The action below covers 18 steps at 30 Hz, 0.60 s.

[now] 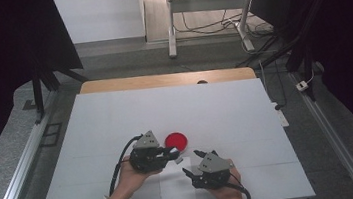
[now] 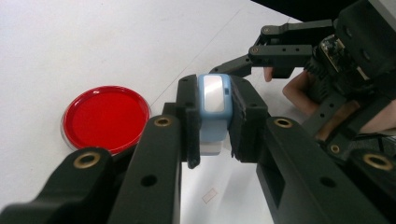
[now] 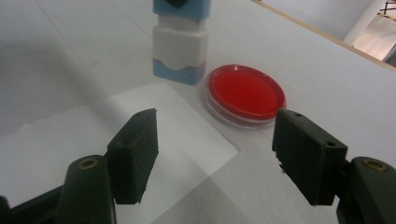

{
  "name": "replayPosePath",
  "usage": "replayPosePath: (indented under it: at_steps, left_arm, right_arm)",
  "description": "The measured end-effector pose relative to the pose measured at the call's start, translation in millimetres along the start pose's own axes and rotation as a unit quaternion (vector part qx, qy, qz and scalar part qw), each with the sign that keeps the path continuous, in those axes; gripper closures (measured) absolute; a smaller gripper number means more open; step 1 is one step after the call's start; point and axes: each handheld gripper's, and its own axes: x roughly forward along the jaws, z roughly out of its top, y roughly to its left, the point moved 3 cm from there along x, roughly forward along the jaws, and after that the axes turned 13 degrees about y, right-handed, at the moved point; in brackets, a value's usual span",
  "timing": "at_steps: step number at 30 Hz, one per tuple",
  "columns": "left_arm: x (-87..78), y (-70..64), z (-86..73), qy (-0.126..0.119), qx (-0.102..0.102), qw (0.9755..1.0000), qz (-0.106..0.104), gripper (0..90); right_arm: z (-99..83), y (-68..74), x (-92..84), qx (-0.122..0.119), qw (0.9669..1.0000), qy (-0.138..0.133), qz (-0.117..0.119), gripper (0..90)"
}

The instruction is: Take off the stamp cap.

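Upright, blue-white stamp [image 2: 214, 112] clamped by left gripper [image 2: 214, 116], long axis vertical; right gripper [image 3: 215, 154] wide, empty.

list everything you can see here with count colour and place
stamp: 1, blue and white, clamped in the left gripper beside the dish
round dish: 1, red with clear rim, mid-table
paper sheet: 1, white, near edge of table under the stamp
table: 1, white top, wooden far edge
left gripper: 1, black, shut on stamp
right gripper: 1, black, open over the paper
hands: 2, at the bottom edge
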Motion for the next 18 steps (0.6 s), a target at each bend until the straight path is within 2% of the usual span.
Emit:
replayPosePath:
  at_steps: [10,18]
  left_arm:
    - [3.7,-2.7,0.7,-0.006,-0.003,1.0000,0.006,75.5]
    - [7.9,-4.0,1.2,-0.008,-0.003,0.9999,0.010,75.5]
  right_arm:
    - [8.2,6.2,3.5,0.010,0.9998,-0.013,0.011,35.0]
    - [11.6,10.5,7.5,0.009,0.9999,-0.006,0.010,41.1]
